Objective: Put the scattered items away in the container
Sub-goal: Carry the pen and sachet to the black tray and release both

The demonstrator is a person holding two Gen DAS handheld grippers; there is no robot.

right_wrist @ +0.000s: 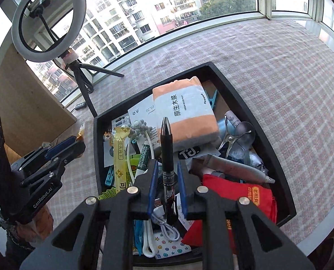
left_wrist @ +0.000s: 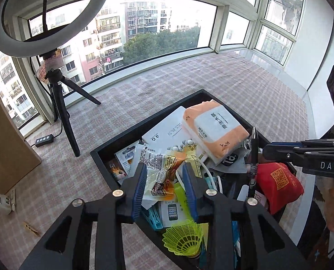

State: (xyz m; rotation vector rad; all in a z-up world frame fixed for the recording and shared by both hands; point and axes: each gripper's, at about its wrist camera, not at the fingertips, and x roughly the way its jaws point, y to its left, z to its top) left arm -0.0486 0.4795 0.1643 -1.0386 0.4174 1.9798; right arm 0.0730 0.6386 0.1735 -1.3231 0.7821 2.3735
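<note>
From the left wrist, the left claw stood spread over the black tray, a snack packet loose between its pads, seemingly let go to drop in; the right claw's side read "DAS". From the right wrist, the right claw stood parted around an upright black pen above the tray; the tissue pack read "VIRGIN WOOD PULP", the other claw "GenRobot.AI".

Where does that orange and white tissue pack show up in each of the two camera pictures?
Left wrist view: the tissue pack lies right of centre, in the black tray, just left of the upright black pen.
Right wrist view: the tissue pack sits at centre, toward the tray's far end, beyond the pen.
Shared landmark: the ring light stands upper left in both.
</note>
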